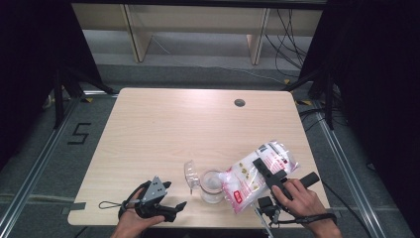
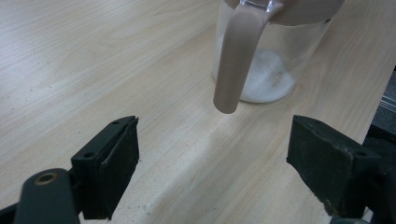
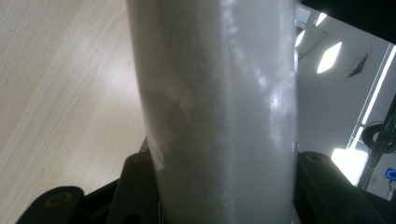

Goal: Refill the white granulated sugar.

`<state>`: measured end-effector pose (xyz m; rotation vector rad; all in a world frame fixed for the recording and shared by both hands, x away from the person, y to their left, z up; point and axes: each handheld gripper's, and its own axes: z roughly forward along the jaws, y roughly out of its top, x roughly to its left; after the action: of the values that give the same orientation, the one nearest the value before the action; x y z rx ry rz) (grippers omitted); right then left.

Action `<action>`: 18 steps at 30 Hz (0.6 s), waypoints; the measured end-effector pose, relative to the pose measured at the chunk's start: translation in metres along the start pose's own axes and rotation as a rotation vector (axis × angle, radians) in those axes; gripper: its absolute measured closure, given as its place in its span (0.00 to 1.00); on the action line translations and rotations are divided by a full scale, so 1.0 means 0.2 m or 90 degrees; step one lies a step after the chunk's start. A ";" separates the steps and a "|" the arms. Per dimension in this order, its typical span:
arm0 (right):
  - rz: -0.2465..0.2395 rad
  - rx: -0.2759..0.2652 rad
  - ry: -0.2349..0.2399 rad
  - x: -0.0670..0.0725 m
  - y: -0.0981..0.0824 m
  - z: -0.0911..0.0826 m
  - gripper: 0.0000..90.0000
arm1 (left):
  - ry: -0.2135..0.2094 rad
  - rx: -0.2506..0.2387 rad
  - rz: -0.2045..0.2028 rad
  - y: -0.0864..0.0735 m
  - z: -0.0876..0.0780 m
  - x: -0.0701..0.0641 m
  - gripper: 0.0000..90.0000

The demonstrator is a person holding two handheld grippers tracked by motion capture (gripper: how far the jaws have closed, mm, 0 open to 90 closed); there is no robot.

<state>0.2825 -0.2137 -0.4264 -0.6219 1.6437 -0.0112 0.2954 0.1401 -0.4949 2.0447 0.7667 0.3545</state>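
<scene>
Things counted: one bag (image 1: 257, 171), one jar (image 1: 212, 186), two claws.

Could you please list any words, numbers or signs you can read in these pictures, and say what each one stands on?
"5": black tape mark on the floor, left of the table.
Red printing on the bag that the right gripper holds: too small and blurred to read.
Jar: no label visible.
</scene>
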 end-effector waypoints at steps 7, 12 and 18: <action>0.000 0.000 0.000 -0.01 0.00 0.00 0.66 | 0.005 0.005 0.002 0.00 0.00 0.00 0.18; 0.001 0.001 -0.002 -0.01 0.00 -0.01 0.66 | 0.006 0.004 -0.011 0.00 0.00 -0.01 0.18; -0.002 -0.001 -0.005 -0.01 0.00 -0.01 0.66 | 0.008 0.004 -0.012 0.00 0.00 -0.01 0.18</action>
<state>0.2807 -0.2130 -0.4239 -0.6249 1.6345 -0.0101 0.2938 0.1393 -0.4946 2.0410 0.7950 0.3547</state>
